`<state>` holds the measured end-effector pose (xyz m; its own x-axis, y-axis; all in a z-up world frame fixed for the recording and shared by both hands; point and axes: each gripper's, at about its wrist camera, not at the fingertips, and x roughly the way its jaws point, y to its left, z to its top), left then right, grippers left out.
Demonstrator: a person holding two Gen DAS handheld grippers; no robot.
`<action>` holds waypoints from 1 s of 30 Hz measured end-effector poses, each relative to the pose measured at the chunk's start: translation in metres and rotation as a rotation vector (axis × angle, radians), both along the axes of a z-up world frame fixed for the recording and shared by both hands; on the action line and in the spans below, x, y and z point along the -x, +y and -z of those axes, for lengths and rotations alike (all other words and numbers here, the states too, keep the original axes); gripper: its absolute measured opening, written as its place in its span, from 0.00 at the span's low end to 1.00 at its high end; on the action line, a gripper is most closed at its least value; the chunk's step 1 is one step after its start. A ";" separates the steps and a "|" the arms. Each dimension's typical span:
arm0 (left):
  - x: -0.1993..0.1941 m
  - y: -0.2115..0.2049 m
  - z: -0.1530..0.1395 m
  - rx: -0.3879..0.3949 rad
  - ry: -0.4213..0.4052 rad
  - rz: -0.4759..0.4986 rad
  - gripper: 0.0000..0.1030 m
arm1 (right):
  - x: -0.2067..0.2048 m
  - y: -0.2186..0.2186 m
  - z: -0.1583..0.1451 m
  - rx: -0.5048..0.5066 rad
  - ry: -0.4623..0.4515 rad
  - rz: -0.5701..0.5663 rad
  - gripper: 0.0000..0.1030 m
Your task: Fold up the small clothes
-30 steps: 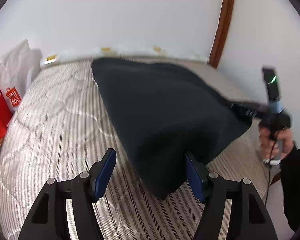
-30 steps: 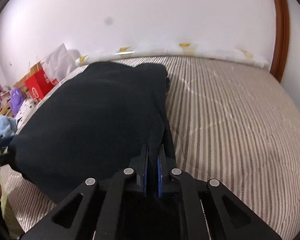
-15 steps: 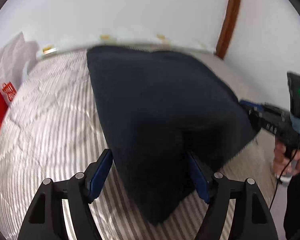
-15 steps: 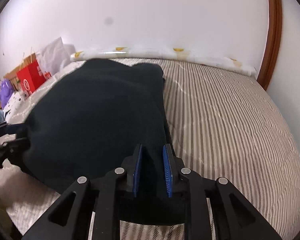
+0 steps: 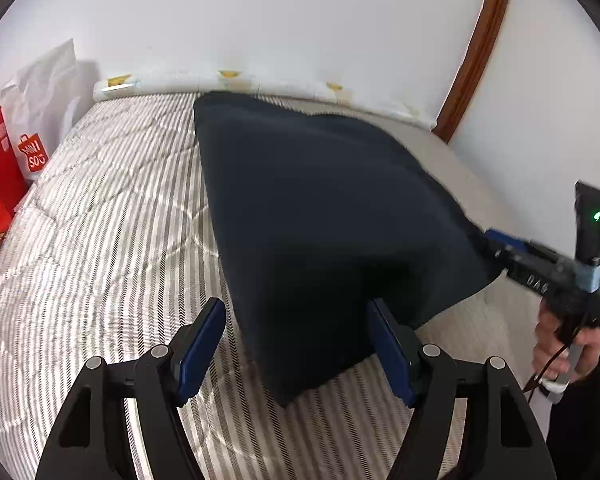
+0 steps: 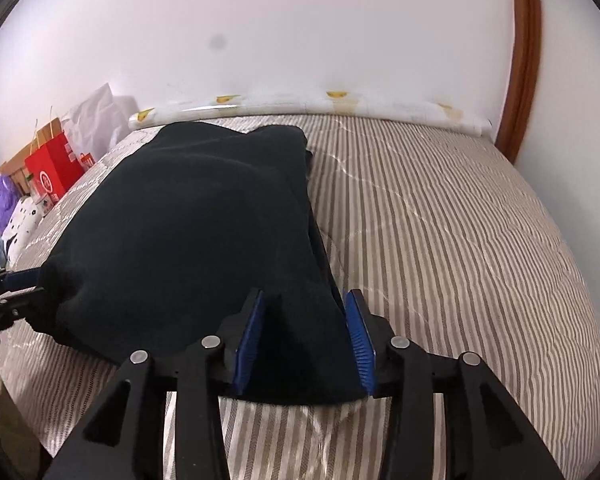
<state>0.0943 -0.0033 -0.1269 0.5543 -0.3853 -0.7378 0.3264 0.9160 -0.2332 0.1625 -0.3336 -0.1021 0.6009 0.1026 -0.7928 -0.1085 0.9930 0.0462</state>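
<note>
A dark navy garment [image 5: 320, 216] lies folded on the striped bed [image 5: 100, 240]; it also shows in the right wrist view [image 6: 196, 232]. My left gripper [image 5: 296, 340] is open, its blue pads either side of the garment's near corner. My right gripper [image 6: 306, 336] is open, with the garment's near edge lying between its pads. The right gripper also shows at the garment's right corner in the left wrist view [image 5: 496, 242]. The left gripper shows at the left edge of the right wrist view [image 6: 8, 284].
A white wall and a rolled patterned sheet [image 6: 300, 106] bound the bed's far side. A wooden door frame [image 5: 472, 52] stands at the right. Red and white shopping bags [image 5: 4, 156] and soft toys [image 6: 12, 208] sit beside the bed's left edge.
My right gripper was shut on the garment's edge a second ago and has opened. The garment has settled onto the bed. My left gripper stayed open.
</note>
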 end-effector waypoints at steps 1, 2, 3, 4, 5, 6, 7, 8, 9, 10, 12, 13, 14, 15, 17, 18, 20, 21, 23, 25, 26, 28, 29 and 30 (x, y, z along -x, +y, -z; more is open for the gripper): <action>-0.003 -0.001 -0.004 -0.007 -0.010 -0.008 0.68 | 0.001 -0.001 -0.002 -0.001 0.008 0.005 0.42; 0.001 0.000 -0.012 -0.018 -0.029 -0.020 0.68 | 0.004 -0.002 -0.005 -0.003 0.017 0.015 0.42; 0.004 0.000 -0.019 -0.024 -0.045 -0.027 0.68 | 0.005 -0.003 -0.009 -0.005 0.022 0.019 0.42; 0.009 0.001 -0.027 -0.029 -0.062 -0.034 0.68 | 0.008 -0.003 -0.014 -0.007 0.026 0.023 0.42; 0.012 0.002 -0.034 -0.032 -0.075 -0.041 0.69 | 0.010 -0.003 -0.018 -0.008 0.025 0.025 0.42; 0.017 0.003 -0.041 -0.036 -0.088 -0.047 0.69 | 0.015 -0.004 -0.026 -0.008 0.021 0.034 0.43; 0.021 0.004 -0.047 -0.041 -0.102 -0.055 0.69 | 0.018 -0.005 -0.033 -0.008 0.016 0.041 0.44; 0.027 0.005 -0.056 -0.050 -0.122 -0.066 0.69 | 0.022 -0.006 -0.040 -0.009 0.012 0.048 0.46; 0.031 0.005 -0.063 -0.058 -0.134 -0.075 0.69 | 0.027 -0.007 -0.050 -0.014 0.005 0.057 0.49; 0.037 0.006 -0.070 -0.070 -0.151 -0.089 0.70 | 0.032 -0.009 -0.058 -0.017 -0.002 0.062 0.50; 0.046 0.007 -0.080 -0.093 -0.179 -0.112 0.75 | 0.042 -0.012 -0.073 -0.023 -0.019 0.064 0.53; 0.053 0.007 -0.087 -0.102 -0.196 -0.119 0.76 | 0.046 -0.012 -0.078 -0.024 -0.023 0.062 0.54; 0.058 0.009 -0.092 -0.108 -0.207 -0.126 0.79 | 0.050 -0.013 -0.085 -0.024 -0.029 0.063 0.57; 0.063 0.010 -0.096 -0.111 -0.217 -0.133 0.80 | 0.056 -0.014 -0.092 -0.022 -0.037 0.068 0.65; 0.074 0.012 -0.105 -0.109 -0.237 -0.149 0.81 | 0.067 -0.017 -0.105 -0.017 -0.060 0.086 0.80; 0.079 0.012 -0.109 -0.106 -0.245 -0.154 0.85 | 0.074 -0.018 -0.112 -0.020 -0.080 0.094 0.87; 0.087 0.013 -0.114 -0.103 -0.251 -0.154 0.88 | 0.085 -0.020 -0.123 -0.021 -0.108 0.108 0.94; 0.090 0.013 -0.115 -0.102 -0.255 -0.153 0.88 | 0.090 -0.021 -0.128 -0.019 -0.118 0.115 0.96; 0.096 0.013 -0.117 -0.103 -0.260 -0.160 0.88 | 0.100 -0.021 -0.135 -0.014 -0.132 0.122 0.98; 0.100 0.013 -0.119 -0.100 -0.261 -0.164 0.88 | 0.109 -0.020 -0.140 -0.008 -0.141 0.121 0.99; 0.102 0.013 -0.120 -0.098 -0.266 -0.164 0.88 | 0.113 -0.019 -0.142 -0.006 -0.144 0.124 0.99; 0.108 0.013 -0.121 -0.099 -0.278 -0.167 0.88 | 0.119 -0.019 -0.145 -0.009 -0.147 0.127 0.99; 0.111 0.012 -0.123 -0.101 -0.283 -0.170 0.88 | 0.123 -0.019 -0.146 -0.015 -0.150 0.125 0.99; 0.113 0.011 -0.124 -0.103 -0.289 -0.173 0.88 | 0.127 -0.018 -0.148 -0.018 -0.152 0.123 0.99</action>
<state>-0.0186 0.0075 -0.0029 0.7966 -0.1992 -0.5707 0.2036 0.9774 -0.0570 0.0357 -0.3519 0.0458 0.7223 0.0340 -0.6908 0.0068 0.9984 0.0562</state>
